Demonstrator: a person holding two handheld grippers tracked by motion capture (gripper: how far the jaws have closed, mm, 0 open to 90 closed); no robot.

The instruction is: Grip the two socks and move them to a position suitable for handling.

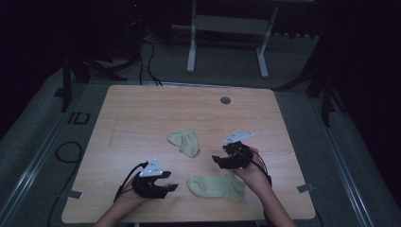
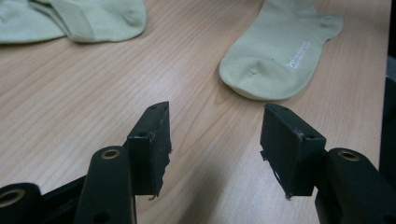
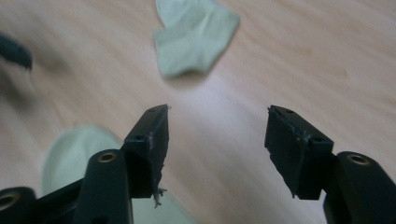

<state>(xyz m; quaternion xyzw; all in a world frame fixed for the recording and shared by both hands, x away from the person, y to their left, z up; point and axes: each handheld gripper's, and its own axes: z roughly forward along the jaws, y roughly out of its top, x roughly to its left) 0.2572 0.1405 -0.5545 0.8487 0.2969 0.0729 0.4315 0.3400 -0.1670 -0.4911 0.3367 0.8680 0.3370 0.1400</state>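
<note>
Two pale green socks lie on the wooden table (image 1: 142,113). One sock lies flat (image 1: 216,186) near the front edge, between my two grippers. The other sock is folded over (image 1: 184,143) nearer the table's middle. My left gripper (image 1: 171,181) hovers left of the flat sock, open, jaws pointing toward it. In the left gripper view the flat sock (image 2: 280,51) lies ahead to the right, the folded sock (image 2: 79,18) at top left, and the open left gripper (image 2: 215,140) holds nothing. My right gripper (image 1: 217,161) is raised above the flat sock's right end. The open right gripper (image 3: 217,140) is empty, with the folded sock (image 3: 194,35) ahead.
A round grey grommet (image 1: 225,100) sits near the table's far edge. Behind the table stands a white desk frame (image 1: 191,52). Black cables (image 1: 66,151) lie on the grey floor at the left. The room around is dark.
</note>
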